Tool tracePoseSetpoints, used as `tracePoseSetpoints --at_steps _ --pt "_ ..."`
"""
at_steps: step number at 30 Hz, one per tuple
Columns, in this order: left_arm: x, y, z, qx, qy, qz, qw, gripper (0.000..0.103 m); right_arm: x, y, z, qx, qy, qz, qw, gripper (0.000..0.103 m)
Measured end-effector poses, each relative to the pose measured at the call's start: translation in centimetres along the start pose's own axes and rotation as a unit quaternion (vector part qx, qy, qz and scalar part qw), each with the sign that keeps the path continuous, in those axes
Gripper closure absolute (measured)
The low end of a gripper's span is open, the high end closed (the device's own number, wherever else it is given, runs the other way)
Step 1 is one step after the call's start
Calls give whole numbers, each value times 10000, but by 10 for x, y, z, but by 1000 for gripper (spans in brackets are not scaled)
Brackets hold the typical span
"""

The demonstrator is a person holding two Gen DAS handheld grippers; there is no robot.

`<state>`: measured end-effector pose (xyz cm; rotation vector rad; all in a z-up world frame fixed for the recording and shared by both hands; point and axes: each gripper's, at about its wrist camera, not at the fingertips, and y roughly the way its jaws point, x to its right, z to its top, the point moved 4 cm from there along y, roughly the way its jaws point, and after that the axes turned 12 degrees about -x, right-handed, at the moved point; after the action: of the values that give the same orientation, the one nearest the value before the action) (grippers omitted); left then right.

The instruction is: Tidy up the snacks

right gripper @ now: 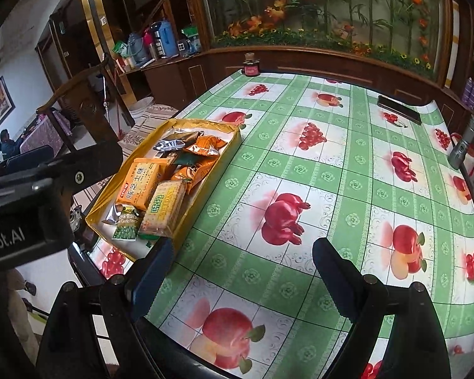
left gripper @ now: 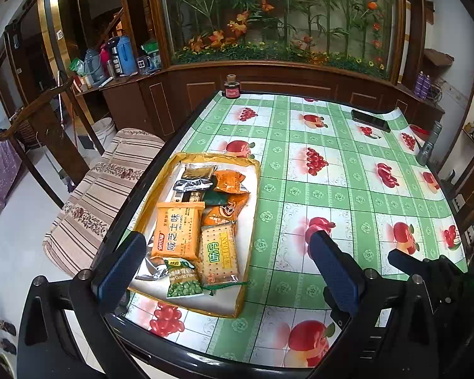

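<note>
Both tongs gape wide, empty: left tongs (left gripper: 224, 262) hover over the near end of the gold tray (left gripper: 254, 170), right tongs (right gripper: 240, 262) above bare table (right gripper: 331, 164) beside it. All snack packets (left gripper: 178, 233) lie jumbled in the tray; best to descend on one top packet, jaws spanning its short side. Glossy fruit-print cloth, phone (left gripper: 370, 120) far off, planted glass cabinet (left gripper: 278, 15) behind.

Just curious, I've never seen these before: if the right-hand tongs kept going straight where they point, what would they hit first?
Probably just the fruit-print tablecloth. The right tongs stand open and empty, and the snack tray sits off to their left, apparently clear.
</note>
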<state>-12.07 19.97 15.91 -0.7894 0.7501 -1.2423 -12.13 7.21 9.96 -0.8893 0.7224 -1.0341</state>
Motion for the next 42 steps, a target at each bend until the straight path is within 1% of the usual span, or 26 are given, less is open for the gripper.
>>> tracePoseSetpoints --at_steps 4,12,17,19,21,25,27,33,35,36,37,38,39,41,42 --pt "-1 -1 -2 -11 0 -14 10000 0 -2 -1 -1 -14 -6 6 10000 12" --pt "-14 1 -6 -66 -16 -75 9999 0 -20 1 -6 -77 -100 -19 9999 12" --pt "-25 -3 -6 63 -59 -93 9999 0 -32 2 -5 -82 -174 -58 9998 12" --pt "-31 -9 -6 234 -89 -27 9997 0 -37 2 -5 -70 -202 -74 9997 12" --pt "-36 -20 -4 525 -109 90 9985 0 -42 1 -3 -43 -239 -99 9997 12" --pt "-45 -45 -2 1155 -167 309 9927 0 -52 0 0 17 -308 -119 9995 12" --pt "-51 -53 -1 1317 -205 416 9902 0 -56 0 2 42 -333 -114 9994 12" --pt "-63 -62 -8 1552 -269 868 9837 0 -66 -1 5 105 -398 -89 9991 12" --pt "-64 -68 -13 1751 -259 994 9792 0 -68 -1 6 123 -413 -84 9990 12" --pt "-66 -72 -15 1937 -263 1032 9753 0 -68 -1 7 128 -418 -80 9990 12" --pt "-67 -74 -16 2028 -279 1012 9736 0 -69 -1 7 134 -423 -76 9990 12" --pt "-67 -73 -16 2045 -288 958 9737 0 -69 -1 8 137 -428 -73 9990 12" --pt "-69 -70 -14 1928 -313 834 9772 0 -69 0 8 134 -431 -71 9990 12" --pt "-71 -61 -12 1702 -341 742 9820 0 -70 1 8 115 -433 -64 9990 12" --pt "-71 -53 -11 1511 -330 708 9854 0 -70 2 7 106 -436 -60 9990 12"
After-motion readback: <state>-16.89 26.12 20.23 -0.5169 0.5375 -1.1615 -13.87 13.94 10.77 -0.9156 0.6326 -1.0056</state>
